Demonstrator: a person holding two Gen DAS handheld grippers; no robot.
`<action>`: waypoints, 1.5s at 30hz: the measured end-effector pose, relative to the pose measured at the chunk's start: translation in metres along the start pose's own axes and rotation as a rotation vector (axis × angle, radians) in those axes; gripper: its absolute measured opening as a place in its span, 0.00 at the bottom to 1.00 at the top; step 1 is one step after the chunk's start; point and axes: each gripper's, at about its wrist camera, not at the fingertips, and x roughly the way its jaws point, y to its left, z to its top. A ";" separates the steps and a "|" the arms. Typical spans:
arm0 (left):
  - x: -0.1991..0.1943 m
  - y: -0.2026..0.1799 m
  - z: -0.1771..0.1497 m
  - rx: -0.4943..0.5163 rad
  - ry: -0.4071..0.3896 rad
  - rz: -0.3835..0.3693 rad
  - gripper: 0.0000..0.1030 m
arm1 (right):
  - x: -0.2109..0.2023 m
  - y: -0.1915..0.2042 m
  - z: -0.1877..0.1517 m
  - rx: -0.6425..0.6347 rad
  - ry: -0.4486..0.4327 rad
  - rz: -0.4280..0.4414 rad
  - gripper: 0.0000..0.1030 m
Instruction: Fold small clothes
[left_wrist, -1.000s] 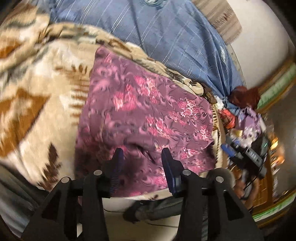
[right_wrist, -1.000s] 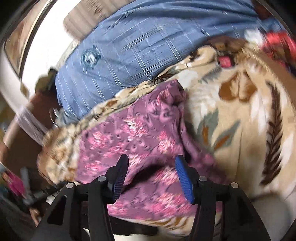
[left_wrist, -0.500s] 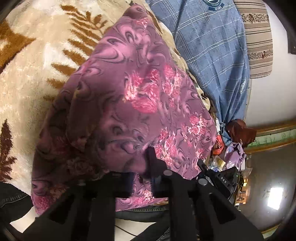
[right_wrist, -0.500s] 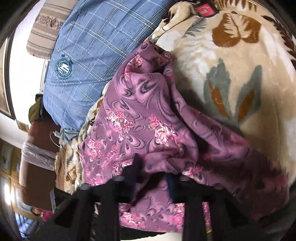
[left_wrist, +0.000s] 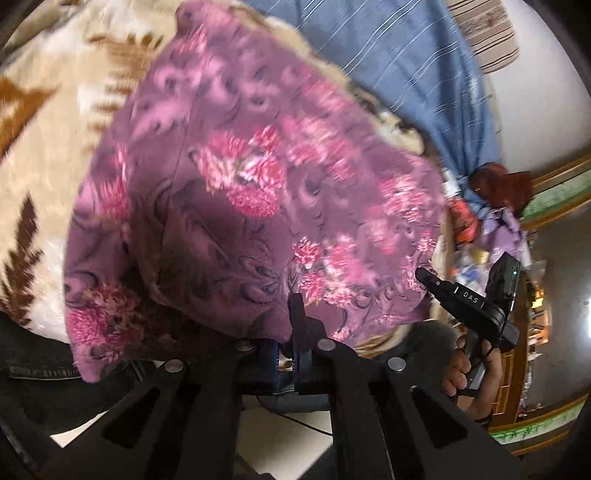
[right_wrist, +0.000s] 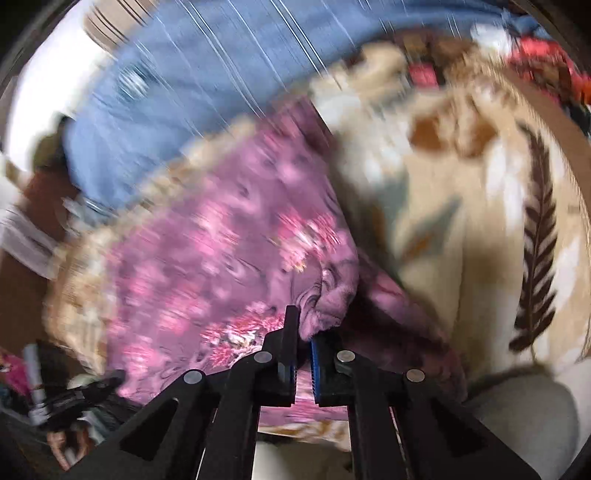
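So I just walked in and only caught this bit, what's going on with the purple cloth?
A person is folding a purple floral garment on a beige leaf-patterned blanket. The left gripper and the right gripper are each shut on the garment's near edge, a bunched bit of fabric pinched in each. A blue plaid cloth lies behind it.
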 end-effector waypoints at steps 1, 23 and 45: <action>0.002 0.000 -0.001 0.000 0.004 0.011 0.05 | 0.005 -0.002 -0.002 0.015 0.015 0.006 0.13; -0.033 0.038 0.016 -0.130 -0.137 0.058 0.00 | -0.021 -0.010 -0.009 0.025 -0.104 -0.021 0.09; -0.010 0.035 0.003 -0.144 -0.033 -0.003 0.36 | -0.021 -0.004 -0.030 0.084 -0.084 0.075 0.41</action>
